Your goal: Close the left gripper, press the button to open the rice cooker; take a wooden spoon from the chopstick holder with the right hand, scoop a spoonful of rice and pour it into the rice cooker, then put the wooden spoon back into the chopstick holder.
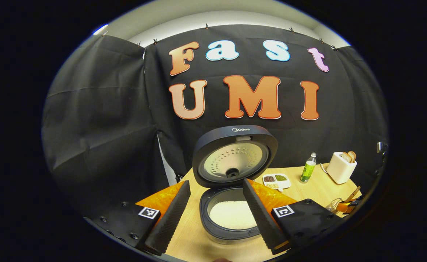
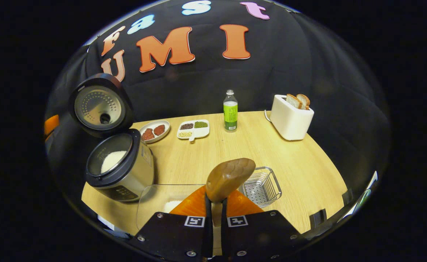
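While rice cooker (image 2: 120, 165) open — wooden spoon (image 2: 230, 178) gripped.

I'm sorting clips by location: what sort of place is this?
Probably a staged kitchen counter in a recording booth: an open rice cooker, a toaster with bread, and a black cloth wall behind the wooden table.

Light wood table (image 2: 279, 160) spans mid-frame in the right gripper view: rice cooker (image 2: 120, 171) at left with lid up, clear container (image 2: 155, 203) just right of it at lower centre, wire chopstick holder (image 2: 262, 185) right of centre. Along the far edge, left to right: oval plate (image 2: 154, 131) with reddish-brown pieces, white divided dish (image 2: 193, 130) of grains, green-labelled bottle (image 2: 230, 110), white toaster (image 2: 290, 116) with two bread slices, all apart from each other. Left gripper view has the cooker at lower centre, with dish, bottle and toaster on the table at right.
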Available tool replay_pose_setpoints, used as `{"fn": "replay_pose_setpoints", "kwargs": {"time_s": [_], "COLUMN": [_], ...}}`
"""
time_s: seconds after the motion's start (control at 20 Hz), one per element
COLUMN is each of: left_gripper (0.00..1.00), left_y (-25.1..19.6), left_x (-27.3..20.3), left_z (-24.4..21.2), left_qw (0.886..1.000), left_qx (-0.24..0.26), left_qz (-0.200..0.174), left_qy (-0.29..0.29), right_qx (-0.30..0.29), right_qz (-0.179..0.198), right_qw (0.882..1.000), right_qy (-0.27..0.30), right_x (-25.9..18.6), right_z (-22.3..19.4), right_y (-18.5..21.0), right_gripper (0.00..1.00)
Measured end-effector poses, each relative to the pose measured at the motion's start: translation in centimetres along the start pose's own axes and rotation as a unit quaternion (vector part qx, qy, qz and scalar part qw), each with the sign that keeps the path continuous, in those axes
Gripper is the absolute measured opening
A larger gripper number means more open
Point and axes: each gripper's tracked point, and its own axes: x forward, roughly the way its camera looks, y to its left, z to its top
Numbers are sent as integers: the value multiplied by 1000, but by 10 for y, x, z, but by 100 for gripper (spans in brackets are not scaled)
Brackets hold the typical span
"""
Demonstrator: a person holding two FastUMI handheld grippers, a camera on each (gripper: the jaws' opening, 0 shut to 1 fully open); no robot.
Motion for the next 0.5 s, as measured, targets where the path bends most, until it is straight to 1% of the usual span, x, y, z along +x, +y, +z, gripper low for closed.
{"fn": "replay_pose_setpoints", "kwargs": {"time_s": [0.25, 0.4, 0.45, 0.5], "left_gripper": [98, 98, 98, 98], "left_y": [9, 12, 13, 14], "left_x": [6, 10, 11, 13], "left_z": [-4, -8, -8, -8], "left_qw": [1000, 1000, 1000, 999], "left_qx": [8, 16, 19, 24], "left_qz": [-9, -17, -21, -23], "left_qy": [5, 10, 11, 10], "right_qx": [-17, -31, -35, -35], "right_qz": [-63, -91, -101, -108], "right_qw": [998, 995, 994, 993], "right_qy": [1, -3, -17, -16], "right_x": [10, 14, 13, 16], "right_z": [-19, -32, -31, -32], "right_y": [-6, -2, -2, -1], "right_gripper": [8, 8, 8, 8]}}
